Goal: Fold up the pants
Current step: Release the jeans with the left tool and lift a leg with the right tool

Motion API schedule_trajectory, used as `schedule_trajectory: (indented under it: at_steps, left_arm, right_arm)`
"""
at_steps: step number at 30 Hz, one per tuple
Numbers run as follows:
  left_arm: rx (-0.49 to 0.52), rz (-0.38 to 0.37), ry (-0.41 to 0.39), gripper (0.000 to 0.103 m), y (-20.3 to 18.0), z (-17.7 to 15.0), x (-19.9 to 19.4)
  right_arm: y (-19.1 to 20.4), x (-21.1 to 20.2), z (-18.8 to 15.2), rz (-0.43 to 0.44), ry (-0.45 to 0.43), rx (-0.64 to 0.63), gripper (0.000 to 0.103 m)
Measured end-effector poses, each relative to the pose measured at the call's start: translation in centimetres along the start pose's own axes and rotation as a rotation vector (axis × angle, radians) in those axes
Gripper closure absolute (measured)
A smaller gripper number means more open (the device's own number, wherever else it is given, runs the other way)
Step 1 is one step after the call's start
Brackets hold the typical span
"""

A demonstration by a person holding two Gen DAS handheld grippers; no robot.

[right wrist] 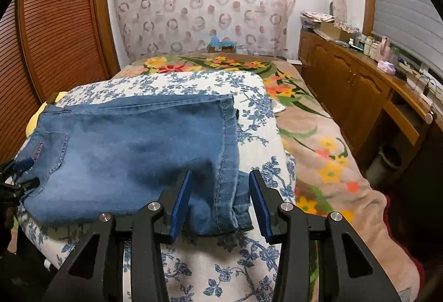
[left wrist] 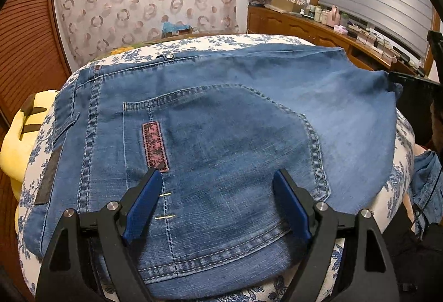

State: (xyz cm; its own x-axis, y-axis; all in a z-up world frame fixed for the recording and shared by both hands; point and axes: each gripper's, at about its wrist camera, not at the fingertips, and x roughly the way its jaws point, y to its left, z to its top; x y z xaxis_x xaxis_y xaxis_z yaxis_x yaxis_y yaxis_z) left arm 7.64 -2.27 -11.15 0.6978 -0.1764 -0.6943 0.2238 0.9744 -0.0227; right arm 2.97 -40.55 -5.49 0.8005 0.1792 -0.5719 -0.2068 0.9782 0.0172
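Observation:
Blue denim pants [left wrist: 221,119] lie folded on a blue-and-white floral cushion [left wrist: 210,43], back pocket with a pink label [left wrist: 155,146] facing up. My left gripper [left wrist: 217,180] is open just above the pocket near the waistband end. In the right wrist view the pants [right wrist: 130,152] lie as a folded rectangle on the cushion [right wrist: 216,268]. My right gripper [right wrist: 221,180] is open, its fingers either side of the folded hem corner at the near right. The left gripper's tips [right wrist: 23,171] show at the left edge of that view.
A yellow plush [left wrist: 16,141] lies left of the cushion. A floral blanket [right wrist: 326,152] covers the bed to the right. A wooden cabinet [right wrist: 360,86] with clutter runs along the right wall. A slatted wooden door [right wrist: 55,25] stands on the left.

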Motion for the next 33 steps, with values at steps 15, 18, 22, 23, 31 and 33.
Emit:
schedule_trajectory:
  at_steps: [15, 18, 22, 23, 31, 33]
  left_arm:
    - [0.003, -0.009, 0.017, 0.018, -0.2, 0.1, -0.4]
    - [-0.027, -0.036, -0.003, 0.018, 0.3, 0.3, -1.4]
    - [-0.035, -0.006, -0.042, 0.018, 0.9, 0.6, -2.7]
    - [-0.038, -0.002, -0.049, 0.018, 1.1, 0.7, -3.0]
    - [-0.078, 0.039, -0.108, 0.018, 3.6, 1.0, -5.7]
    - [-0.086, 0.051, -0.119, 0.018, 4.2, 1.0, -6.3]
  right_arm:
    - [0.4, 0.1, 1.3, 0.182, -0.013, -0.012, 0.099]
    - [1.5, -0.6, 2.5, 0.225, -0.029, -0.042, 0.1]
    - [3.8, -1.4, 4.5, 0.272, -0.06, -0.104, 0.101]
    - [4.5, -1.6, 5.1, 0.286, -0.07, -0.119, 0.101]
    - [11.5, -3.1, 9.7, 0.429, -0.15, -0.255, 0.101]
    - [13.4, -2.7, 10.6, 0.502, -0.154, -0.285, 0.101]
